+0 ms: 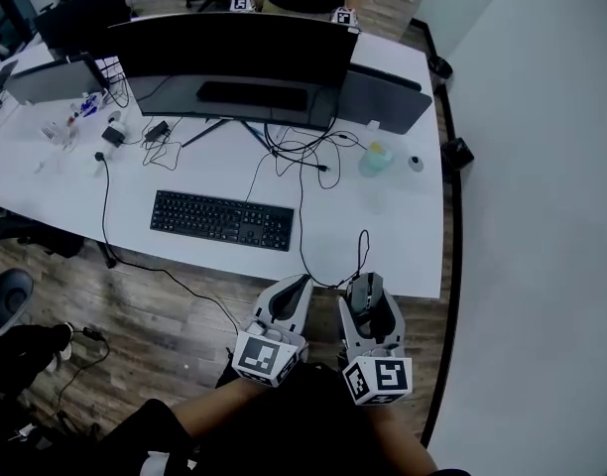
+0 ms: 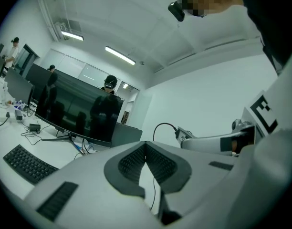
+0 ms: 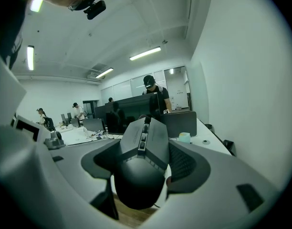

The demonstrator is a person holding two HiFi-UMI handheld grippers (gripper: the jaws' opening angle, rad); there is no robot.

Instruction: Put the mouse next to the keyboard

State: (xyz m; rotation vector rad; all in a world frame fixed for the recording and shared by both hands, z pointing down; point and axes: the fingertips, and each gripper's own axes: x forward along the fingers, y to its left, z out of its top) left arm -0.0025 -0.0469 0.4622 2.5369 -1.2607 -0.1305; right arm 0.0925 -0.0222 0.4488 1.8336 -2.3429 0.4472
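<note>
A black wired mouse [image 1: 365,294] sits between the jaws of my right gripper [image 1: 369,297], which is shut on it just off the white desk's near edge; its cable [image 1: 362,249] loops back onto the desk. In the right gripper view the mouse [image 3: 142,168] fills the jaws. A black keyboard [image 1: 222,219] lies on the desk to the left, also seen low left as the keyboard [image 2: 26,163]. My left gripper [image 1: 290,297] hangs beside the right one, its jaws nearly closed with nothing between them, as the left gripper [image 2: 147,168] shows.
A wide black monitor [image 1: 234,62] stands behind the keyboard on the white desk [image 1: 403,256], with tangled cables [image 1: 299,152], a small green cup [image 1: 376,157] and clutter at far left. A person stands beyond the monitor. Wooden floor lies below the desk edge.
</note>
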